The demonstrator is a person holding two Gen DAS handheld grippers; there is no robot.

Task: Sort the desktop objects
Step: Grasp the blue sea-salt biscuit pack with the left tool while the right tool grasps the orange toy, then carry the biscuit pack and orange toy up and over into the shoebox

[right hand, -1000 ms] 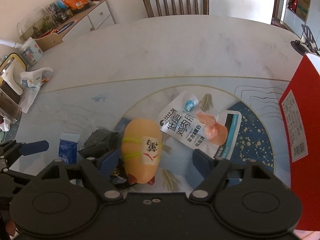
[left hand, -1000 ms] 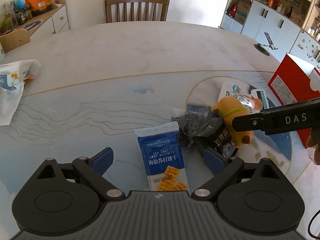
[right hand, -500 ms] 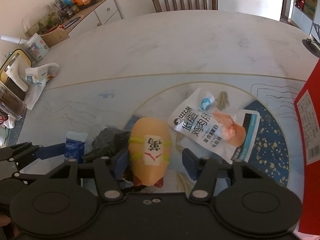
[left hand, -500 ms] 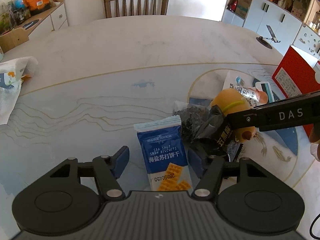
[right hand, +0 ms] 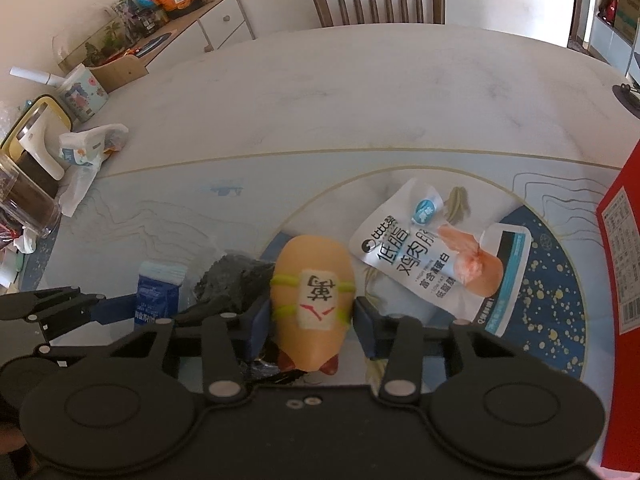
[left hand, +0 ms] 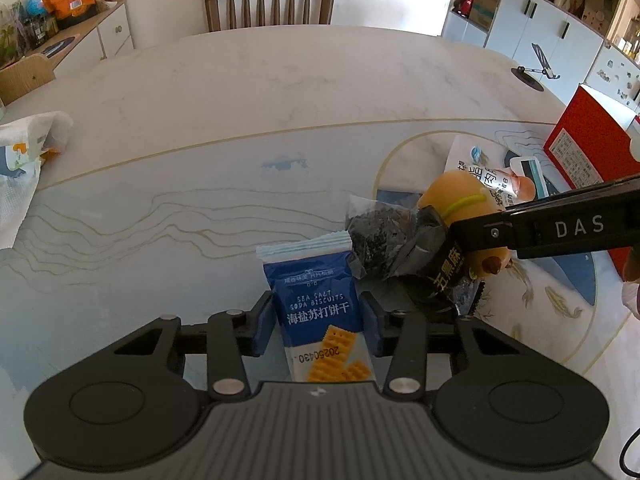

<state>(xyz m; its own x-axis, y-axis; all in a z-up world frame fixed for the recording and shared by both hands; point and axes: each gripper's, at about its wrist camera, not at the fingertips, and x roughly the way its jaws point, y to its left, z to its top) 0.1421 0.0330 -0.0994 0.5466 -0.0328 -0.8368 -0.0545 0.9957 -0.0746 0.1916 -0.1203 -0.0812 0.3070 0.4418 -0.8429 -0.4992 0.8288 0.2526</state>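
Observation:
My left gripper (left hand: 318,328) is shut on a blue soda biscuit packet (left hand: 320,308) that lies on the table; the packet also shows in the right wrist view (right hand: 158,296). My right gripper (right hand: 310,324) is shut on an orange plush toy (right hand: 312,304) with a white label and yellow-green bands; the toy also shows in the left wrist view (left hand: 460,204). A black snack packet (left hand: 404,248) lies between the two, partly under the toy. A white chicken breast packet (right hand: 432,264) lies to the right of the toy.
A red box (right hand: 620,264) stands at the right edge. A crumpled tissue pack (left hand: 24,152) lies at the table's left. A phone stand (left hand: 532,72) sits far right. A wooden chair (left hand: 270,0) is behind the table. A jar (right hand: 24,196) and cup (right hand: 84,94) stand left.
Both grippers have closed from wide open: the left onto the biscuit packet, the right onto the plush toy. Both moved slightly forward.

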